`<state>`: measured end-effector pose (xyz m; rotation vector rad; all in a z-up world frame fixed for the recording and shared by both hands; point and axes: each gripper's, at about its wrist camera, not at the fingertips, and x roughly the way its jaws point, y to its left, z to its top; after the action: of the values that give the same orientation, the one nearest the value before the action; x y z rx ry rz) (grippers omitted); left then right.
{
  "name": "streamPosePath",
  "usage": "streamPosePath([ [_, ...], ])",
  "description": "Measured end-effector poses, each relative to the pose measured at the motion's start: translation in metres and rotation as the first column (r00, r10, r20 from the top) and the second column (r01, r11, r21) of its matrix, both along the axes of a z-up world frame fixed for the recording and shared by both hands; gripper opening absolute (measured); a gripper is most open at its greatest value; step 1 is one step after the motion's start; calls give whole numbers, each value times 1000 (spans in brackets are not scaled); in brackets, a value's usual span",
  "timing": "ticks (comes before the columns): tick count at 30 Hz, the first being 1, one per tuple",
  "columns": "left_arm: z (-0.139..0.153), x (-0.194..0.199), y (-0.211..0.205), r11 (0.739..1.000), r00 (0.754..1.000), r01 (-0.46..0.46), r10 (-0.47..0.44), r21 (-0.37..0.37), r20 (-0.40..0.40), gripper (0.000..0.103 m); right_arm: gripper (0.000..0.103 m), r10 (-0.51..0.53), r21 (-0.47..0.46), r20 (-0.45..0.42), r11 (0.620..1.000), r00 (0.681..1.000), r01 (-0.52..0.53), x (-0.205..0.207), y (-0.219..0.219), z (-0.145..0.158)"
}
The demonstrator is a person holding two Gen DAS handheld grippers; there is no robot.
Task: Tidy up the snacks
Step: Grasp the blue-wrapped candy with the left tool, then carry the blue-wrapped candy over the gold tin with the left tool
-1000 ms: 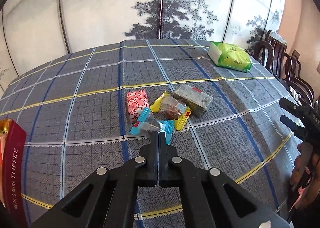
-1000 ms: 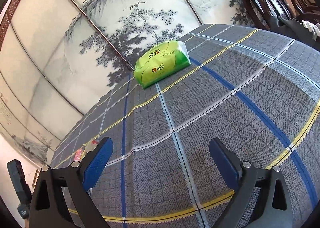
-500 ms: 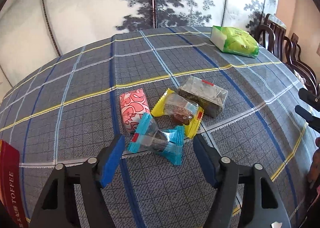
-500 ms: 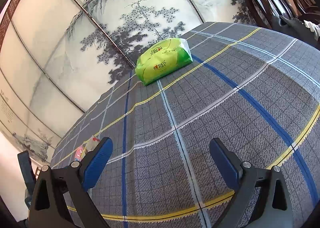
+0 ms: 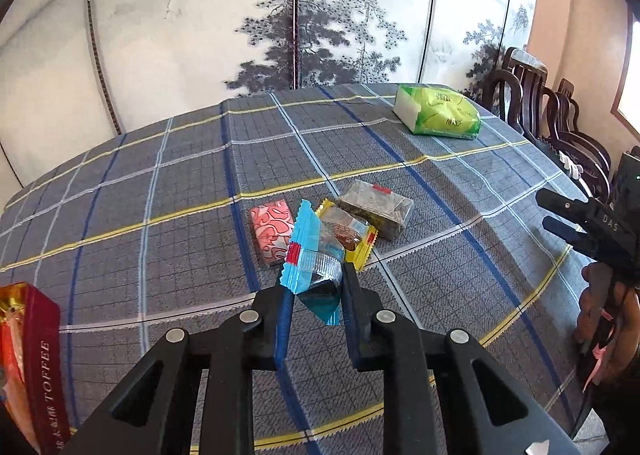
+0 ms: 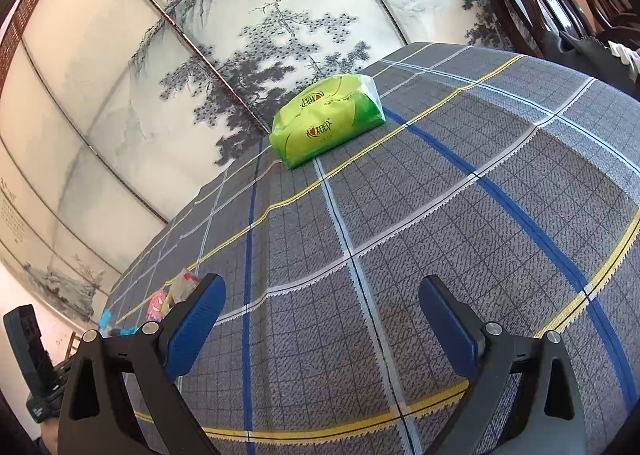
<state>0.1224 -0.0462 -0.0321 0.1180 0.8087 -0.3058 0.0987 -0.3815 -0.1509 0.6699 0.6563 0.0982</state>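
My left gripper (image 5: 316, 287) is shut on a blue-wrapped snack (image 5: 314, 255) and holds it just above the plaid tablecloth (image 5: 160, 191). Behind it lie a pink patterned snack (image 5: 272, 233), a yellow-wrapped snack (image 5: 348, 235) and a clear pack of dark snack (image 5: 376, 207). My right gripper (image 6: 320, 319) is open and empty over the cloth; it also shows at the right edge of the left wrist view (image 5: 576, 223). The snack pile shows small at the far left of the right wrist view (image 6: 168, 295).
A green tissue pack (image 5: 438, 115) (image 6: 328, 123) lies at the far side of the table. A red toffee box (image 5: 32, 367) stands at the near left edge. Dark wooden chairs (image 5: 552, 119) stand at the right. A painted folding screen (image 5: 280, 15) stands behind the table.
My left gripper opened around the blue-wrapped snack, then shut on it and lifted it off the cloth. My right gripper stayed open and hardly moved.
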Motion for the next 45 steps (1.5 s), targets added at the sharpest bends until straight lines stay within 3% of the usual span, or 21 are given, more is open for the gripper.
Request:
streamPosePath([
  [4, 20, -9, 18, 998, 998, -34, 32, 53, 48, 19, 97, 0, 2, -1, 1000, 1000, 0, 1, 0, -1],
  [10, 32, -10, 56, 982, 984, -164, 156, 99, 80, 19, 98, -8, 6, 4, 1000, 1000, 8, 0, -1, -3],
  [19, 42, -6, 130, 935, 940, -337, 328, 112, 94, 19, 98, -5, 2, -3, 1000, 1000, 5, 2, -1, -6],
  [29, 42, -19, 202, 889, 896, -442, 433, 120, 100, 19, 98, -8, -4, -21, 1000, 1000, 8, 5, -1, -8],
  [45, 23, -47, 324, 830, 833, -550, 553, 95, -10, 19, 99, -8, -10, -26, 1000, 1000, 7, 5, 0, -8],
])
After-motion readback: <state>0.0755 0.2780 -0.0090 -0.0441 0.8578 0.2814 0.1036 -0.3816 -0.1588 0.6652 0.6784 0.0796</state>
